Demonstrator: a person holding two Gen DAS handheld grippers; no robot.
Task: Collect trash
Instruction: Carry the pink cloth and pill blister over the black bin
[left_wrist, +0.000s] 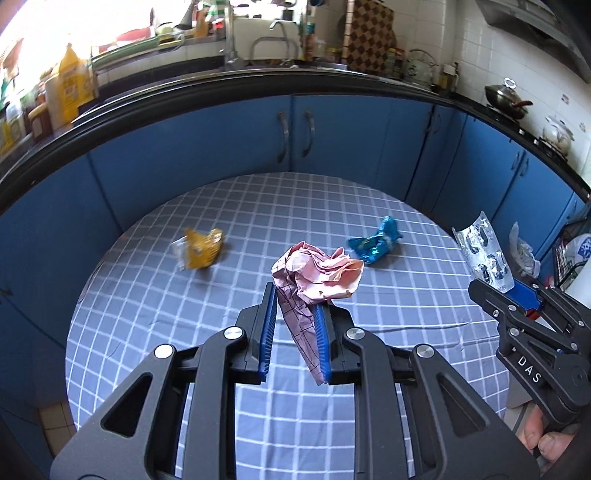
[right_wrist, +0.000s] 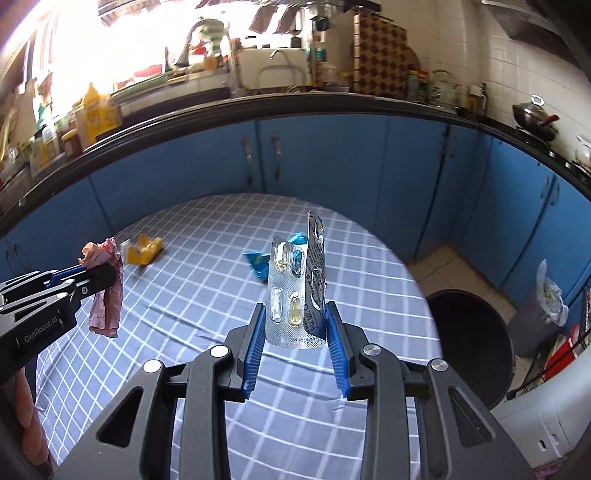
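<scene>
My left gripper (left_wrist: 295, 295) is shut on a crumpled pink paper (left_wrist: 317, 273), held up above the checked tablecloth (left_wrist: 184, 314). From the right wrist view the same pink paper (right_wrist: 105, 291) hangs at the left gripper's (right_wrist: 110, 273) tips. My right gripper (right_wrist: 295, 310) is shut on a folded silver pill blister pack (right_wrist: 295, 291), which stands upright between the blue pads. In the left wrist view that blister pack (left_wrist: 484, 254) sticks up from the right gripper (left_wrist: 513, 291). A yellow wrapper (left_wrist: 201, 249) and a blue wrapper (left_wrist: 375, 245) lie on the table.
A black round bin (right_wrist: 476, 343) stands on the floor right of the table. A smaller lined bin (right_wrist: 535, 314) sits by the blue cabinets (right_wrist: 332, 155). A cluttered black countertop (left_wrist: 258, 79) curves behind the table. A white appliance (right_wrist: 546, 432) is at the lower right.
</scene>
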